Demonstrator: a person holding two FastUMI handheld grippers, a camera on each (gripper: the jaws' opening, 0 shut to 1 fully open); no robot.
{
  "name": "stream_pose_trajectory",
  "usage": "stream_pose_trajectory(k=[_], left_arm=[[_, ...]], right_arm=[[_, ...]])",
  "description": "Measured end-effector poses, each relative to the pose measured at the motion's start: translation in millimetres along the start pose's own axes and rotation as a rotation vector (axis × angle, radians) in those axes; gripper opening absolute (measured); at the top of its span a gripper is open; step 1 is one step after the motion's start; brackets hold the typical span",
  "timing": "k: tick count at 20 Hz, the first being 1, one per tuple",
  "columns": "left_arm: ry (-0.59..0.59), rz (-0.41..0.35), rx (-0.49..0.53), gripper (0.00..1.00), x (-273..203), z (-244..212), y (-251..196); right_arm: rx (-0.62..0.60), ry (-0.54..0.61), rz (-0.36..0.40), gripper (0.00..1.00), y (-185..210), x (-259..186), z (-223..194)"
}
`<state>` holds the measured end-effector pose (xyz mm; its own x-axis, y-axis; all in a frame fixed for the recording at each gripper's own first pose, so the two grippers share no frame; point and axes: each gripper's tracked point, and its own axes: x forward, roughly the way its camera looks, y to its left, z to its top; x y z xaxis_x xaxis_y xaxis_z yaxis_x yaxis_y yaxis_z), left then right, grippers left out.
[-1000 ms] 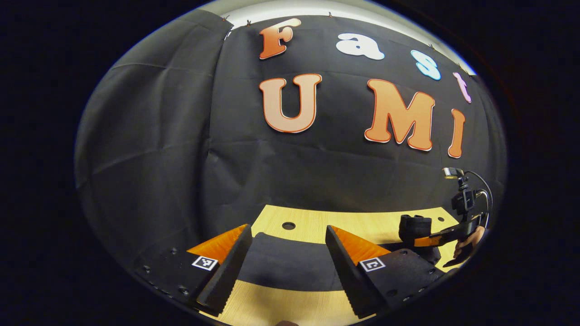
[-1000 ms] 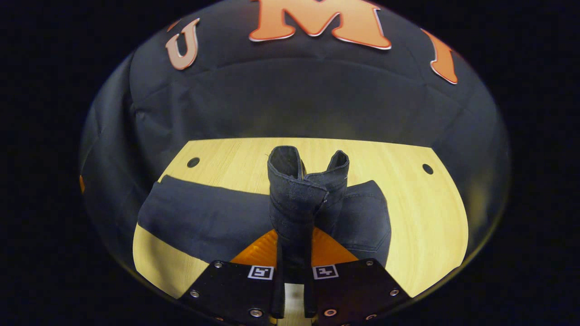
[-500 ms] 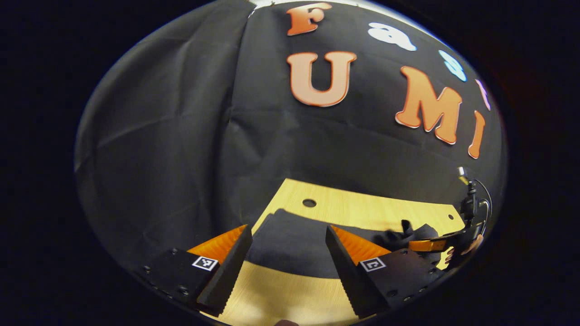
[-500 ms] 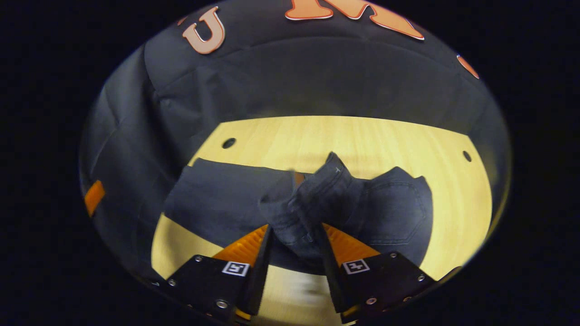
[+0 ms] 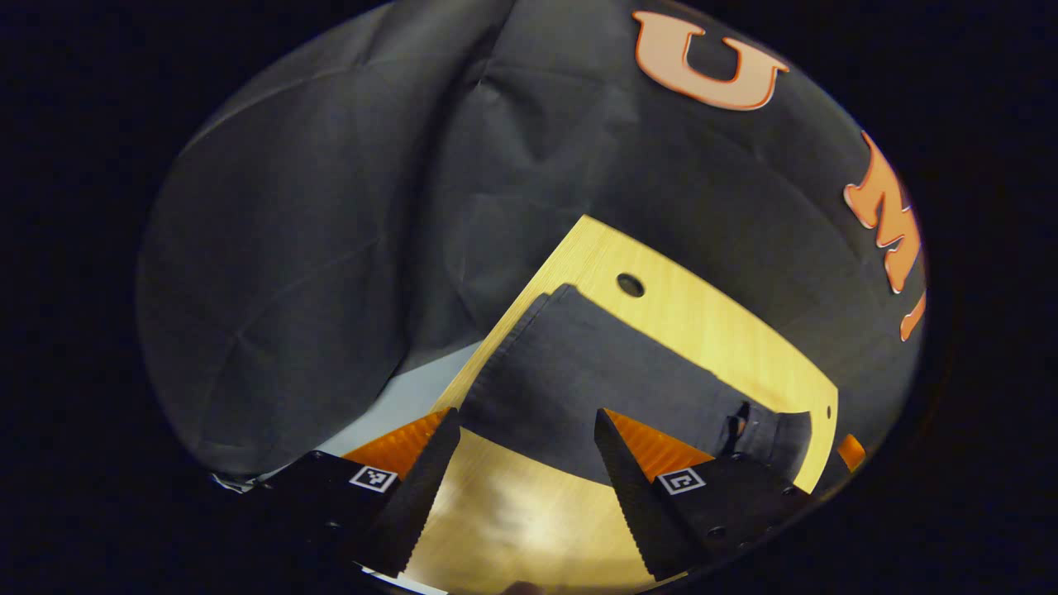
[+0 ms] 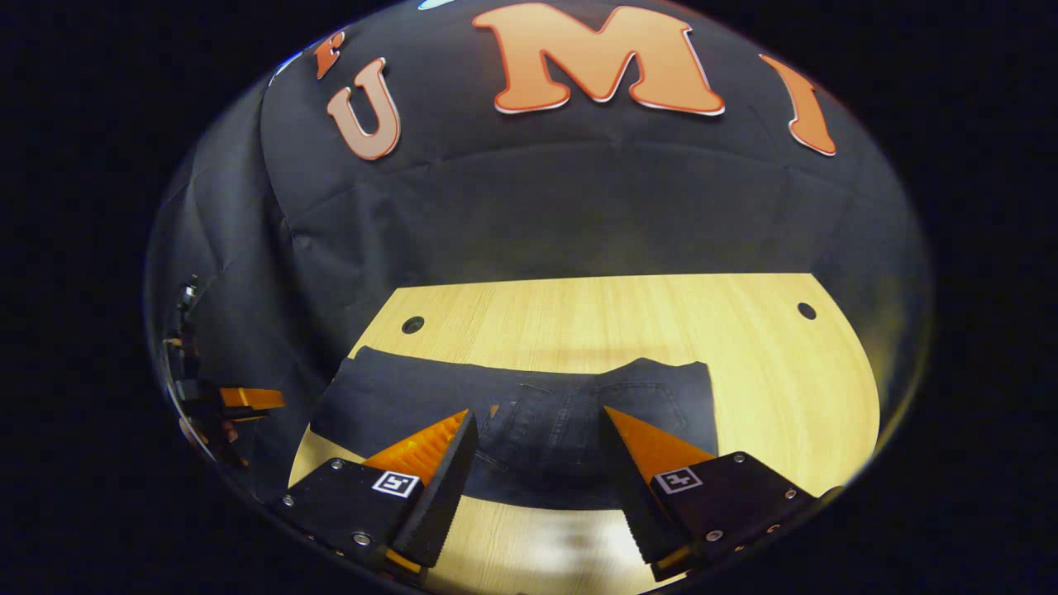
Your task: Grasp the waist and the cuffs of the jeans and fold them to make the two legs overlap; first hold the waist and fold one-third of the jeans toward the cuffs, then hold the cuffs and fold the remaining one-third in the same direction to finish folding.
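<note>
Left gripper view first. Left gripper [image 5: 521, 463] low over the wooden table [image 5: 711, 318], fingers [image 5: 413, 496] spread wide with nothing between them, just bare wood and a patch of glare. Dark jeans [image 5: 595, 372] flat on the table past the fingertips, long axis running diagonally from upper left to lower right. Squared-off cuff end [image 5: 529, 326] up near the table's left edge, close to a round hole [image 5: 630, 285] in the top. Bunched, thicker part [image 5: 764, 430] at the far lower-right end, partly hidden behind the right-hand finger. Small bit of orange [image 5: 851, 452] at the far right rim, too small to tell what.

Right gripper view. Right gripper [image 6: 537, 463] also held wide apart, gripping nothing, tips just above the near edge of the jeans [image 6: 413, 405]. Here the long axis runs left to right across the table [image 6: 661, 330], roughly parallel to the back edge. Waist section [image 6: 603, 405] folded over onto the legs at the right, back pocket stitching [image 6: 661, 405] facing up; single flat layer stretching out to the left. Two holes in the table, one at back left [image 6: 412, 325], one at back right [image 6: 807, 311]. Other gripper's orange finger [image 6: 248, 398] at the far left edge, beyond the table.
</note>
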<state>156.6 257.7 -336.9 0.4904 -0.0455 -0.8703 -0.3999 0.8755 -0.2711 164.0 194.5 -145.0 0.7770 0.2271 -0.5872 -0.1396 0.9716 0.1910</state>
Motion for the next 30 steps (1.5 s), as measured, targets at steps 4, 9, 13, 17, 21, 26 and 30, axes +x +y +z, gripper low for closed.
stream_pose_trajectory(k=[4, 9, 13, 17, 21, 26, 30], left_arm=[[0.167, 0.013, -0.025, 0.97, 42, -4, 0], [0.286, 0.092, -0.044, 0.98, 76, -17, 16], [0.328, 0.123, -0.049, 0.99, 88, -27, 21], [0.266, 0.175, 0.034, 0.98, 98, -20, 17], [0.163, 0.077, 0.152, 0.80, 95, -12, -8], [0.114, -0.036, 0.082, 0.05, 94, -8, -35], [-0.053, -0.096, 0.097, 0.06, 44, 29, -52]], right_arm=[[0.037, -0.041, -0.104, 0.88, -35, -34, -5], [0.073, -0.091, -0.202, 0.88, -65, -67, -6], [0.093, -0.106, -0.244, 0.88, -79, -85, -7], [0.101, -0.106, -0.232, 0.88, -82, -84, -8], [0.083, -0.106, -0.190, 0.89, -83, -84, -8], [0.091, -0.096, -0.165, 0.89, -109, -90, -5], [0.084, -0.115, -0.187, 0.88, -133, -93, 3]])
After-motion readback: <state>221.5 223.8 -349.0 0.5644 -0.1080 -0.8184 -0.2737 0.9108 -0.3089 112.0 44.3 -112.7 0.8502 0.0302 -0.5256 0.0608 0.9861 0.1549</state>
